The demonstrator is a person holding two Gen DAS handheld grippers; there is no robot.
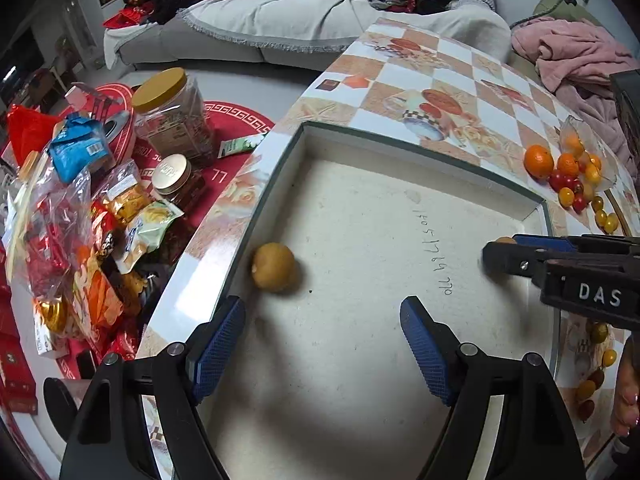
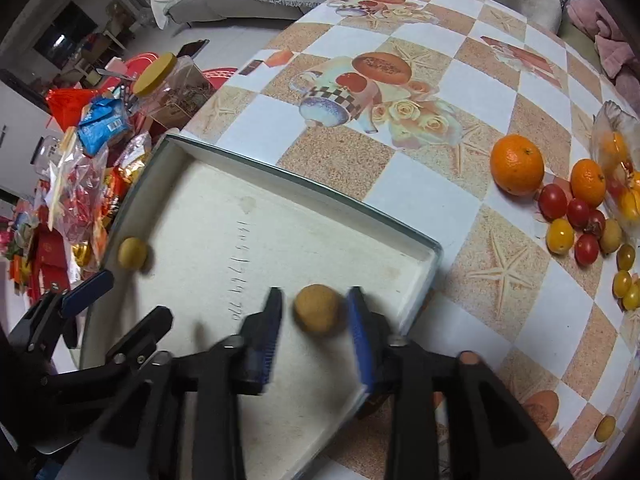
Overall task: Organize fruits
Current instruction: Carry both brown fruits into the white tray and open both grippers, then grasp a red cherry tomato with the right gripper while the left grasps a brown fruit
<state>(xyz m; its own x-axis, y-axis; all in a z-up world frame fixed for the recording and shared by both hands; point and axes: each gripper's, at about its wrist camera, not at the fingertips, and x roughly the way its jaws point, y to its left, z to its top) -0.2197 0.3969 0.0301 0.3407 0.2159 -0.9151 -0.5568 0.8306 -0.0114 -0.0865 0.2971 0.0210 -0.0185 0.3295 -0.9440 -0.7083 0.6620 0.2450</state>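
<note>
A shallow white box (image 1: 360,216) (image 2: 256,216) lies on the patterned table. A small tan round fruit (image 1: 274,267) (image 2: 133,253) rests in the box by its left wall. My left gripper (image 1: 322,344) is open and empty over the box, just short of that fruit. My right gripper (image 2: 314,314) is open around a second tan fruit (image 2: 319,308) near the box's right wall; small gaps show on both sides. It shows side-on in the left wrist view (image 1: 494,256). Oranges (image 2: 517,164) and cherry tomatoes (image 2: 568,220) lie on the table to the right.
A clear plastic bag (image 2: 616,160) with more fruit lies at the table's right edge. Snack packets (image 1: 72,220) and jars (image 1: 172,116) crowd the floor to the left. A sofa (image 1: 280,12) stands behind the table (image 2: 420,92).
</note>
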